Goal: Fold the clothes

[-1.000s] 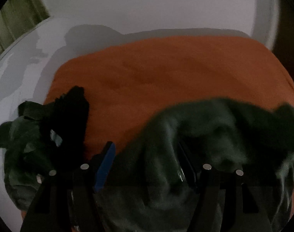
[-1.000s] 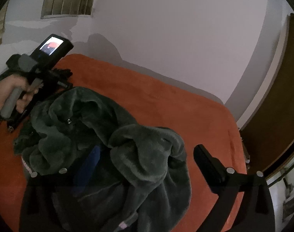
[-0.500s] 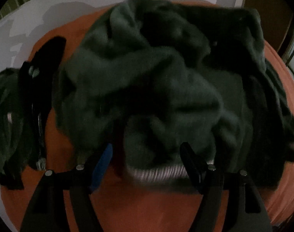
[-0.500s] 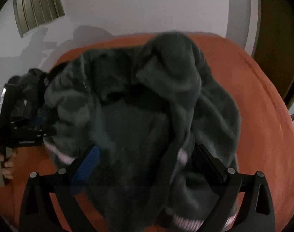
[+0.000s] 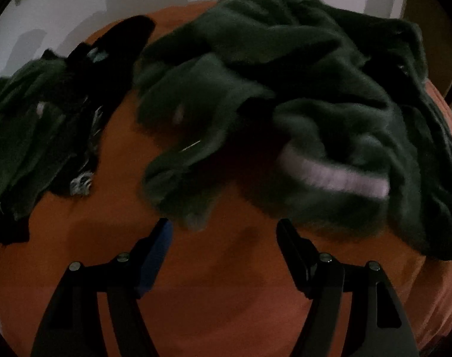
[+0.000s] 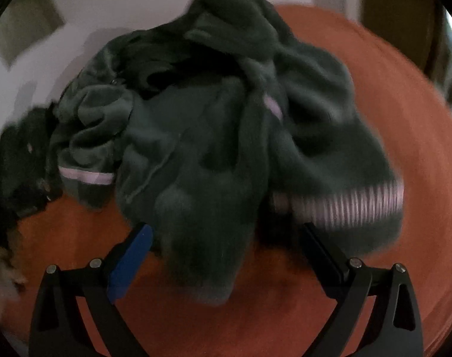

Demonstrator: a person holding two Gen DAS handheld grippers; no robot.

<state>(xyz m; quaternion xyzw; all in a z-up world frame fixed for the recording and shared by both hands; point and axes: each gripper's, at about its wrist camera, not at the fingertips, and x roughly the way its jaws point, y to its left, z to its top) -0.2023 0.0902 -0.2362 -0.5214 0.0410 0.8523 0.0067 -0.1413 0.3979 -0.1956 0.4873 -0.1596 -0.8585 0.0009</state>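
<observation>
Now the green fleece [image 5: 300,89] lies dropped on the bed — both tools open, empty.

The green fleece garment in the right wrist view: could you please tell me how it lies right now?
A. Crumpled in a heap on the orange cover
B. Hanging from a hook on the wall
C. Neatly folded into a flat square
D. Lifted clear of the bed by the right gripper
A: the green fleece garment sits bunched, with folds and pale striped cuffs showing, on the orange cover, and the right gripper is open.
</observation>
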